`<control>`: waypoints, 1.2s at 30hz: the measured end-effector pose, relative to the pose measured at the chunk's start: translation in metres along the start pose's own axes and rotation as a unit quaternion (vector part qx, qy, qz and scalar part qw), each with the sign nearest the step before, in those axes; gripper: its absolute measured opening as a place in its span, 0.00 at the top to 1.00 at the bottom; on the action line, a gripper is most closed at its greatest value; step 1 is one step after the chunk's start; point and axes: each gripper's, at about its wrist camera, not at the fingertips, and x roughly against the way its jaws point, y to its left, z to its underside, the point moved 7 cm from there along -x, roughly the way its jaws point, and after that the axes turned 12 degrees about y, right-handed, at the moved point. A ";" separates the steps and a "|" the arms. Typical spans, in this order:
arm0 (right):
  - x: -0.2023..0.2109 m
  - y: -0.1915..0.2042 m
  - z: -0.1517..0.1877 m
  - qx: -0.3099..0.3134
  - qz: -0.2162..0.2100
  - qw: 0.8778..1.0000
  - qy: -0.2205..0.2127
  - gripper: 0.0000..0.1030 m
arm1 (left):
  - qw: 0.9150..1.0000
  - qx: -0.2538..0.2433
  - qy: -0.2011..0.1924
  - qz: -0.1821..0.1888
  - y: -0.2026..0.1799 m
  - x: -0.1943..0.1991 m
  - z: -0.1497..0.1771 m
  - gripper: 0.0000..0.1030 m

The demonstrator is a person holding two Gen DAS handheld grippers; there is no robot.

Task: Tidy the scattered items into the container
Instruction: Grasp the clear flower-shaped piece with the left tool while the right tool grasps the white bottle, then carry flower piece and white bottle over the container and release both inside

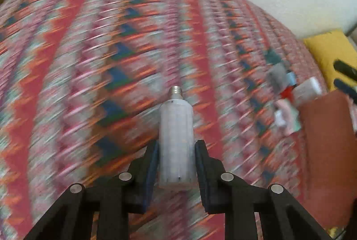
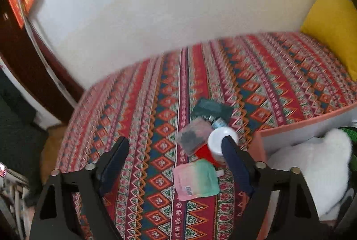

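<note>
1. Left gripper point(image 1: 176, 158): clamped on LED bulb point(image 1: 176, 139); long axis along the fingers, screw base forward, carried above the patterned bedspread point(image 1: 111, 61).
2. Container point(image 1: 328, 139): off to the right of the left gripper, beyond the loose pile.
3. Right gripper point(image 2: 176, 160): jaws wide, nothing held; pastel pouch point(image 2: 196, 179) just ahead between the fingers, white jar point(image 2: 221, 139) touching the right finger. Likely the nearer hand for the pile.
</note>
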 end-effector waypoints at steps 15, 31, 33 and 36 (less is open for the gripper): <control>-0.070 -0.019 -0.015 -0.016 0.270 0.952 0.146 0.22 | 0.997 -0.034 -0.034 0.053 -0.011 0.037 -0.004 0.73; 0.028 0.069 0.018 0.075 0.153 0.985 0.035 0.56 | 0.985 -0.080 -0.120 0.098 -0.031 0.099 -0.007 0.73; 0.078 0.089 0.027 0.084 0.111 0.990 -0.028 0.56 | 0.979 -0.107 -0.140 0.104 -0.053 0.117 0.001 0.73; 0.159 0.091 0.044 0.075 0.077 0.986 -0.128 0.56 | 0.970 -0.153 -0.161 0.101 -0.105 0.139 0.014 0.73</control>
